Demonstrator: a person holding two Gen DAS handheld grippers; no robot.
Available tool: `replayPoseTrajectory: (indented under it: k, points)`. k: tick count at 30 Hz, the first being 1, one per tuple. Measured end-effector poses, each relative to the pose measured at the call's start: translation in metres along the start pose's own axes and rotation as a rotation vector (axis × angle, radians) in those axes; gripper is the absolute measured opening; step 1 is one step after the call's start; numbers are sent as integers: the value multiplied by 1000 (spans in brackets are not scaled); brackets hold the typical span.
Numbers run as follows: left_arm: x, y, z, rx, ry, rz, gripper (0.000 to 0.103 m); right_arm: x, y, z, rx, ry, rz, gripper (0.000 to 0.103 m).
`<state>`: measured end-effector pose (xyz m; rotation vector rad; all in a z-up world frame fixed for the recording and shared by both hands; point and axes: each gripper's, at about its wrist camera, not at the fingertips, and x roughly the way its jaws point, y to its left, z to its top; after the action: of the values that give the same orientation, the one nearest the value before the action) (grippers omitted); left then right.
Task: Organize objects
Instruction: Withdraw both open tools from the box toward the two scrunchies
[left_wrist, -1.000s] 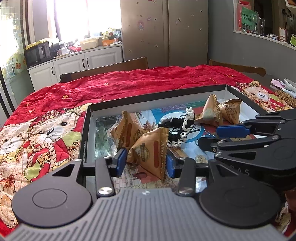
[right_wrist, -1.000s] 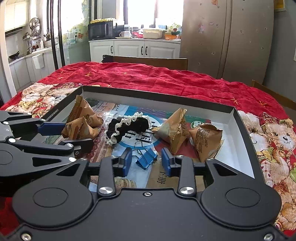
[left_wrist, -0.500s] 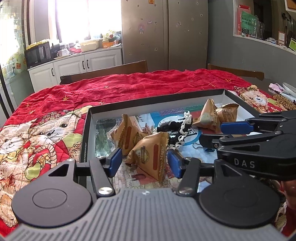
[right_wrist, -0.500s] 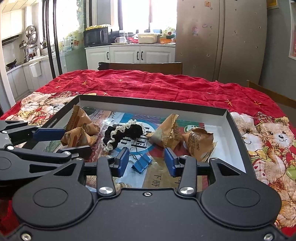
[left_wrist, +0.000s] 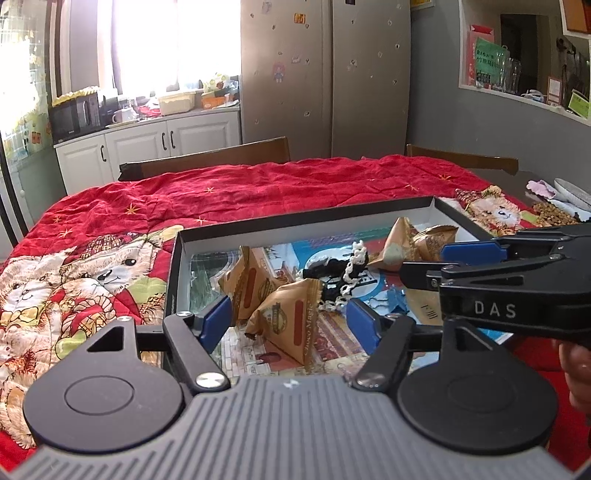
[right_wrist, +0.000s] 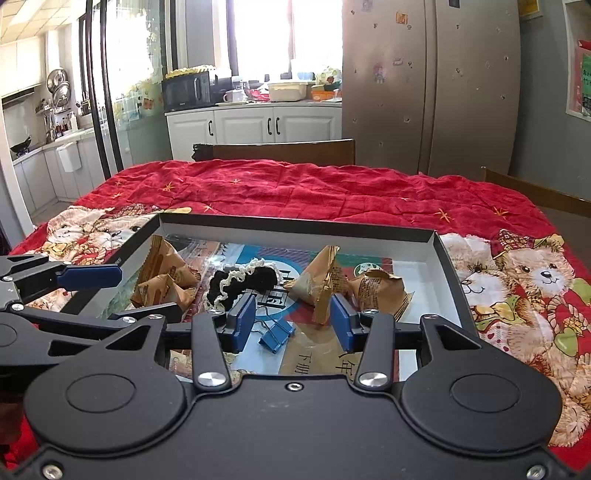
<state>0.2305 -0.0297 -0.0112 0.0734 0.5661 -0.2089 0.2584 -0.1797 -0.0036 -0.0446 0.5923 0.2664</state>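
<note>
Both your grippers have drawn back and risen from the box over the last second, and their jaws have spread wider. Your left gripper (left_wrist: 288, 317) stands apart and empty, framing the near pyramid snack packet (left_wrist: 291, 319) by the box's near left corner. Your right gripper (right_wrist: 291, 319) is likewise apart and holds nothing, with the blue binder clip (right_wrist: 276, 334) lying just ahead between its fingers near the front edge. Nothing is gripped yet, so the sorting looks barely begun.

In the shallow box (right_wrist: 295, 221), a second packet (left_wrist: 247, 280) leans against the first. The black-and-white scrunchie (right_wrist: 242, 282) sits mid-box, and two more packets (right_wrist: 347, 286) lie towards the right wall. The scrunchie lies close behind the clip, so a deep reach may snag it. The box rests on a red quilt (right_wrist: 314, 188).
</note>
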Motion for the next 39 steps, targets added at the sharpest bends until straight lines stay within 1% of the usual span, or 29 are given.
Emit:
replayPoseTrajectory:
  k: [19, 32, 39]
  points:
    - [-35, -1, 5, -9, -64, -13, 85, -37, 2, 3, -31, -32, 10, 50]
    - [-64, -8, 8, 8, -106, -37, 86, -73, 2, 5, -37, -73, 35, 51]
    - [-78, -10, 8, 16, -121, -44, 86, -98, -3, 3, -34, -97, 24, 51]
